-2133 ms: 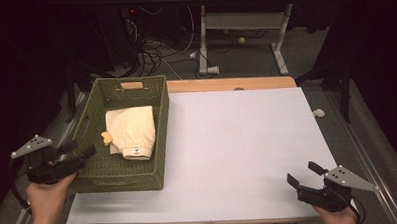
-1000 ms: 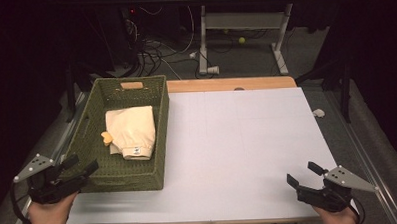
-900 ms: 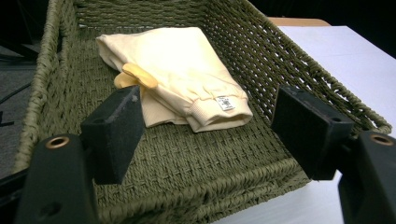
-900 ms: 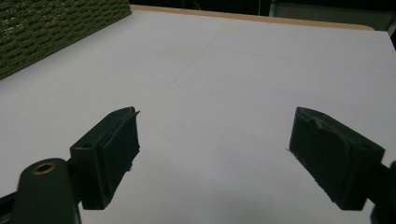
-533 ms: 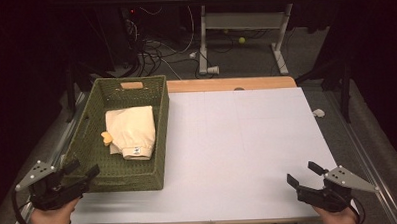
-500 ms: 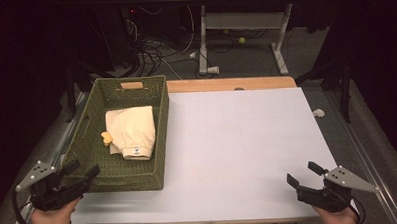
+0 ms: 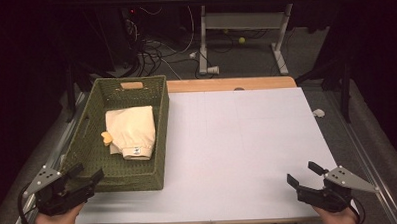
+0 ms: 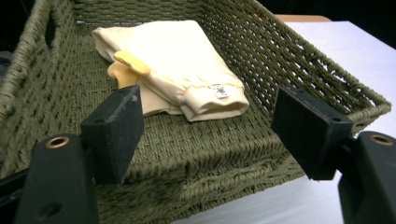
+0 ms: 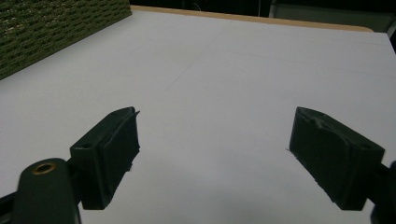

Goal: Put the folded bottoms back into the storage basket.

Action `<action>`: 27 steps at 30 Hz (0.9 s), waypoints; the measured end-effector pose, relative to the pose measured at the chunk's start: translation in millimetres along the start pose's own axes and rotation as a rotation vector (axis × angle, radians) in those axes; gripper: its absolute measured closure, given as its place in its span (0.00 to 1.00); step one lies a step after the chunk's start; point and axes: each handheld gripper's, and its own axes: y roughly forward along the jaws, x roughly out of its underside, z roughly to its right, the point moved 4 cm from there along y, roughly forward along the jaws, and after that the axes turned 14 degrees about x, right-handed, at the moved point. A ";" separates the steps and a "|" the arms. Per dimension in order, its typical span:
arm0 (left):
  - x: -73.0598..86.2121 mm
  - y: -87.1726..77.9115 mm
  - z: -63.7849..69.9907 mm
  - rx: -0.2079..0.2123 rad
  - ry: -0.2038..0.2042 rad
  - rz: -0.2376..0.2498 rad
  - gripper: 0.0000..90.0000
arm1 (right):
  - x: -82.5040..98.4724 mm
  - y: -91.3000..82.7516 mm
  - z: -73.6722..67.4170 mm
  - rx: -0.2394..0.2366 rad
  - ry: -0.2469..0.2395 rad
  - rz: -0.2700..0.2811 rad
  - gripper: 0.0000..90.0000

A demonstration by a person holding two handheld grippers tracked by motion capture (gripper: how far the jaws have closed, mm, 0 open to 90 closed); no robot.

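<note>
Left gripper (image 7: 86, 179) sits at the near-left corner, jaws spread wide and empty, just short of the near wall of the green woven basket (image 7: 139, 178). Inside lies a folded cream cloth (image 7: 132, 130), ribbed hem and small tag toward the near side, a yellow piece (image 7: 106, 138) tucked at its left. It looks soft, light and floppy; the thick hem seems the surest pinch. Right gripper (image 7: 304, 176) rests near-right over the smooth white table (image 7: 247, 140), jaws apart too, holding nothing.

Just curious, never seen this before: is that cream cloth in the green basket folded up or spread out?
Folded. The cream cloth lies as a compact bundle with stacked layers, on the basket floor.
</note>
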 end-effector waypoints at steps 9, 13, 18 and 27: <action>4.4 -1.1 -0.1 -0.005 -0.002 0.021 0.26 | 0.0 0.2 0.0 -0.001 -0.002 0.000 0.18; 7.2 -3.0 -1.1 -0.008 -0.011 0.034 0.26 | -0.1 0.0 0.0 0.000 0.000 0.000 0.18; 9.4 -5.5 -3.0 -0.016 -0.017 0.049 0.26 | -0.1 -0.3 0.1 0.001 0.000 0.001 0.18; 14.0 -7.1 -0.8 -0.029 0.004 0.060 0.26 | -0.1 -0.3 0.1 0.001 -0.001 0.001 0.18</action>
